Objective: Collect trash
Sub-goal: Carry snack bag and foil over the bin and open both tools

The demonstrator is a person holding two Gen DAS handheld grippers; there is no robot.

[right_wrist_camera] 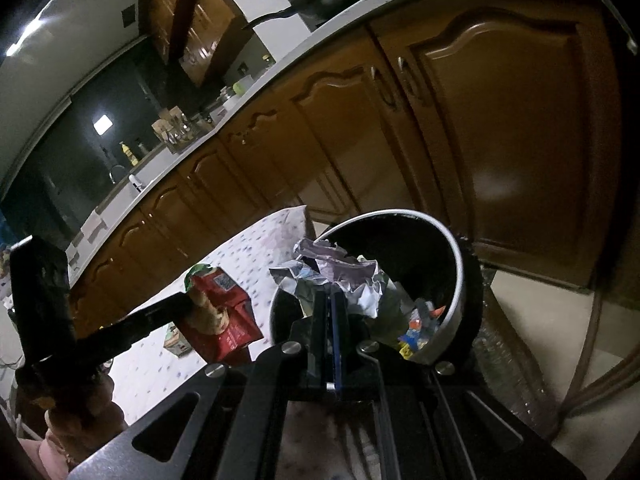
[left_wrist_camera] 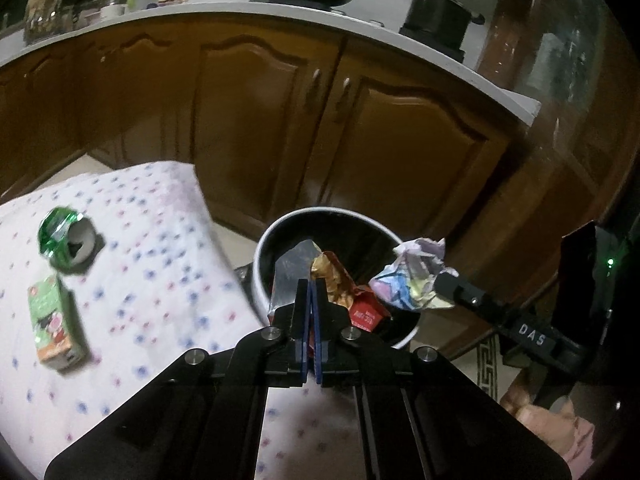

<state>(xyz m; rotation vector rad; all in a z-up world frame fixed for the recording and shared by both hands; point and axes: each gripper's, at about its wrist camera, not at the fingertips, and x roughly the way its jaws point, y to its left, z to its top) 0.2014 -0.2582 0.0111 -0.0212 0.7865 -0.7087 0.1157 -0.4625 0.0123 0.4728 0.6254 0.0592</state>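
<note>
A red wrapper is pinched between the closed jaws of the left gripper over the bin. A crumpled paper is pinched by the right gripper, jaws pressed together, above the bin's rim. A crushed can and a carton are seen lying on the dotted cloth, left of the bin.

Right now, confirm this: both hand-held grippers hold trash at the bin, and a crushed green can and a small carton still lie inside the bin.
Wrong in one respect. The can and carton lie on the dotted cloth beside the bin, not inside it, as the left wrist view shows. The rest stands.
</note>
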